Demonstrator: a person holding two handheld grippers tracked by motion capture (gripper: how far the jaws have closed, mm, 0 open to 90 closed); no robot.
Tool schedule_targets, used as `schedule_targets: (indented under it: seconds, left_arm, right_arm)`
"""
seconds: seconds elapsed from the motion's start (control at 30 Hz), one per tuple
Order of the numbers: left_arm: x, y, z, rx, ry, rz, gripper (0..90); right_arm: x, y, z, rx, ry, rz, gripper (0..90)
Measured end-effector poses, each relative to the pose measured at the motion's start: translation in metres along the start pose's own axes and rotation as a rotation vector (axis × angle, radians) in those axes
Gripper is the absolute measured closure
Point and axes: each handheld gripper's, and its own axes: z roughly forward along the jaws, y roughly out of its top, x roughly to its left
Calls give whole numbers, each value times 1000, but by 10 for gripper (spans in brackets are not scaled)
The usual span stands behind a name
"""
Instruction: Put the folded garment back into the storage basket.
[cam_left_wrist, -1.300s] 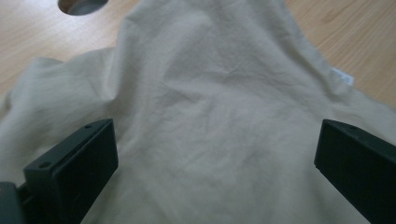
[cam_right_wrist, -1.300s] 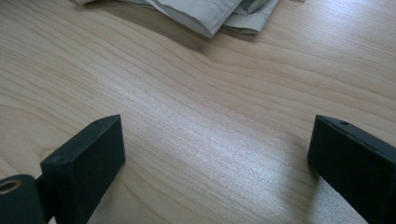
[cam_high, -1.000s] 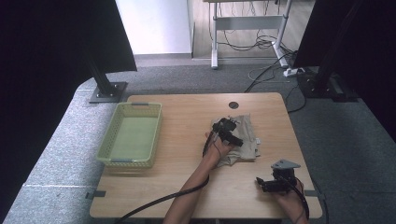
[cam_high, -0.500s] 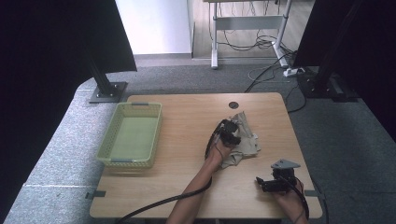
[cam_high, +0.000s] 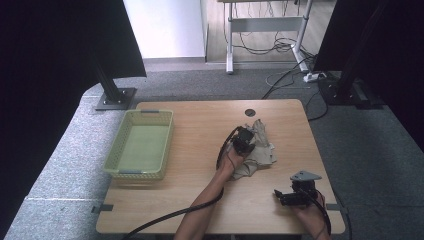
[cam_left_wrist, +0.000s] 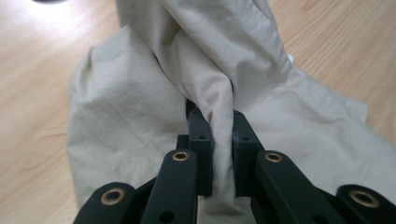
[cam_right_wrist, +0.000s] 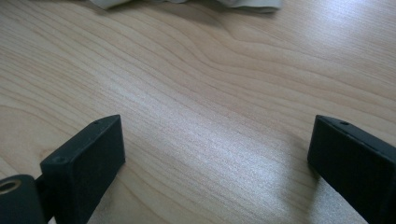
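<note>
Plain beige cloth, unpatterned, creased. Pale yellow-green plastic basket with a fine mesh pattern in its walls, near the table's left edge. Light wood-grain table with wavy streaks. Black grippers: left gripper, brass-coloured rivets; right gripper, grey top plate.

No text, label, brand, number or sign can be read anywhere, neither on the cloth nor on the surface or the basket.
</note>
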Motion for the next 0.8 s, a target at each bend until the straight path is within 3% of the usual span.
schedule_targets:
  seconds: [0.07, 0.13, 0.23, 0.33, 0.47, 0.6, 0.67, 0.8]
  left_arm:
    - [0, 1, -11, -11, -7, 14, 823]
    - [0, 1, -11, -11, -7, 14, 823]
    - [-2, 0, -24, -23, -19, 49, 823]
    - [-2, 0, -24, -23, -19, 49, 823]
    - [1, 0, -47, -31, -8, 87, 822]
    - [6, -2, -64, -35, 6, 102, 821]
    - [6, -2, -64, -35, 6, 102, 821]
    - [16, -8, -84, -37, 11, 98, 822]
  right_arm:
    - [0, 0, 0, 0, 0, 0, 36]
    - [0, 0, 0, 0, 0, 0, 36]
    - [0, 0, 0, 0, 0, 0, 36]
    - [0, 0, 0, 0, 0, 0, 36]
    - [0, 0, 0, 0, 0, 0, 36]
    - [0, 0, 0, 0, 0, -1, 36]
    - [0, 0, 0, 0, 0, -1, 36]
    - [0, 0, 0, 0, 0, -1, 36]
